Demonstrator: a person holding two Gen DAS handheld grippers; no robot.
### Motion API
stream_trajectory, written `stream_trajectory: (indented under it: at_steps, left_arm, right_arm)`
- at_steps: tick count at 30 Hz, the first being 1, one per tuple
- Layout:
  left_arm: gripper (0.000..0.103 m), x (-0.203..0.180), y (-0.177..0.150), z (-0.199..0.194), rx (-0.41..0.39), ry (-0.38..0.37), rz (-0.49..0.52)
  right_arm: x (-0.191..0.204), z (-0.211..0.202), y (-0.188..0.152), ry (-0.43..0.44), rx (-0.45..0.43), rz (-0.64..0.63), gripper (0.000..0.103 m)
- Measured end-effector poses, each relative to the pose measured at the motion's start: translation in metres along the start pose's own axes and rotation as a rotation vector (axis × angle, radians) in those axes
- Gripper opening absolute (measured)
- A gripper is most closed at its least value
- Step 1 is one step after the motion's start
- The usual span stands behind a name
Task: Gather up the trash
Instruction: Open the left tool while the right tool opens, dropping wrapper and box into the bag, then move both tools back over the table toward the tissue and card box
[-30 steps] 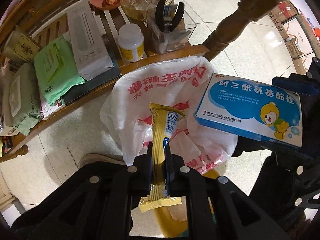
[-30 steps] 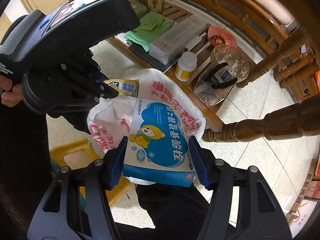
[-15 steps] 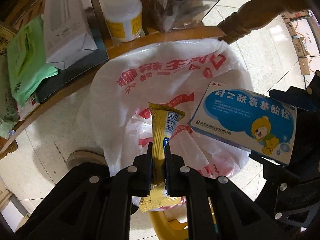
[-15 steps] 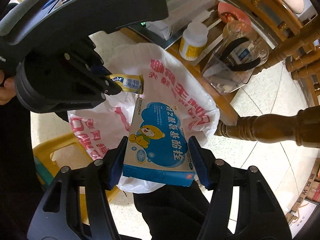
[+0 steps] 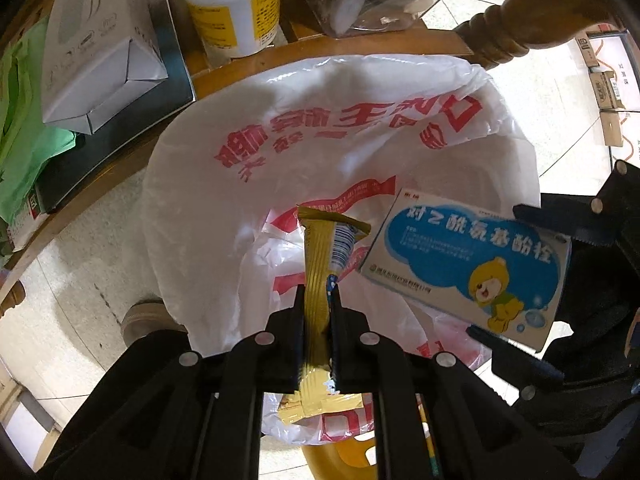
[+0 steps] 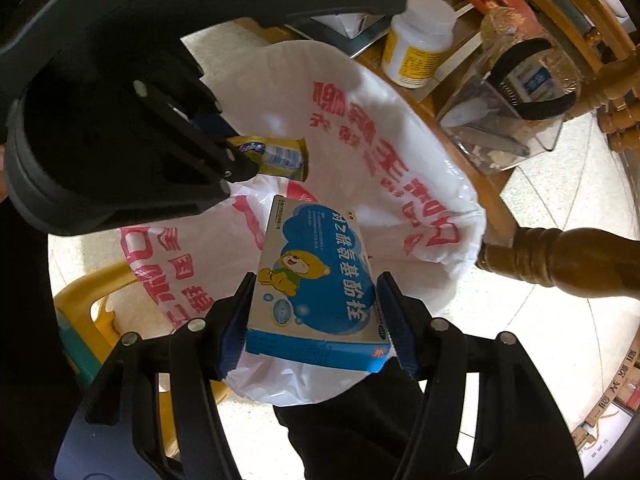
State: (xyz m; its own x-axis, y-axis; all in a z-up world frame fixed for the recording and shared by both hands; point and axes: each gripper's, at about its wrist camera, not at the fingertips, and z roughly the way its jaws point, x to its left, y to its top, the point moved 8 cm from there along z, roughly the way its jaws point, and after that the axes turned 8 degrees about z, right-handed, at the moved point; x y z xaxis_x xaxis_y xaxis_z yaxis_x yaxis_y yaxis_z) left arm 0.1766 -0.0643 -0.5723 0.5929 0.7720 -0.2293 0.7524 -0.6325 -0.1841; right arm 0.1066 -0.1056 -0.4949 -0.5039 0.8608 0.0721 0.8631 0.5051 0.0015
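**Two wrist cameras, both staring down into the bag**

The left wrist camera looks steeply down along the left gripper, close over the open white plastic bag. The right wrist camera points almost straight down past the right gripper, equally close. Both share the bag, the white bottle and, probably, the same wooden shelf edge.

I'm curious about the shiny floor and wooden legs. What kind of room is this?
Probably a living room at home: a carved wooden table crowded with a pill bottle and boxes, pale tiled floor, and a bag-lined trash bin beside it.
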Motion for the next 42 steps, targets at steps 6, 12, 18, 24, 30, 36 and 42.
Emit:
stream_trajectory:
  at_steps: [6, 12, 18, 24, 30, 36, 42]
  left_arm:
    - [0.011, 0.007, -0.001, 0.004, 0.006, -0.007, 0.000]
    - [0.022, 0.005, 0.001, 0.001, 0.011, -0.005, -0.011]
    - [0.039, 0.007, 0.003, -0.003, 0.002, 0.019, -0.005]
    - [0.045, 0.001, 0.006, -0.007, -0.001, 0.033, 0.005]
    - [0.060, -0.003, 0.007, -0.020, -0.028, 0.078, 0.029]
    - [0.079, -0.002, -0.018, -0.055, -0.064, 0.223, 0.043]
    - [0.081, -0.017, -0.066, -0.124, -0.142, 0.225, 0.045]
  right_arm:
    - [0.001, 0.003, 0.004, 0.016, 0.006, 0.001, 0.060]
    - [-0.007, 0.005, 0.006, 0.020, 0.004, 0.021, 0.060]
    - [-0.011, 0.007, 0.006, 0.015, 0.006, 0.023, 0.067]
    - [-0.012, 0.004, 0.005, 0.021, -0.001, 0.029, 0.071]
    - [-0.006, -0.006, 0.007, 0.024, -0.022, 0.009, 0.077]
    - [0.000, -0.043, -0.003, 0.023, -0.081, 0.000, 0.082]
    - [0.015, -0.124, -0.024, 0.025, -0.191, -0.045, 0.083]
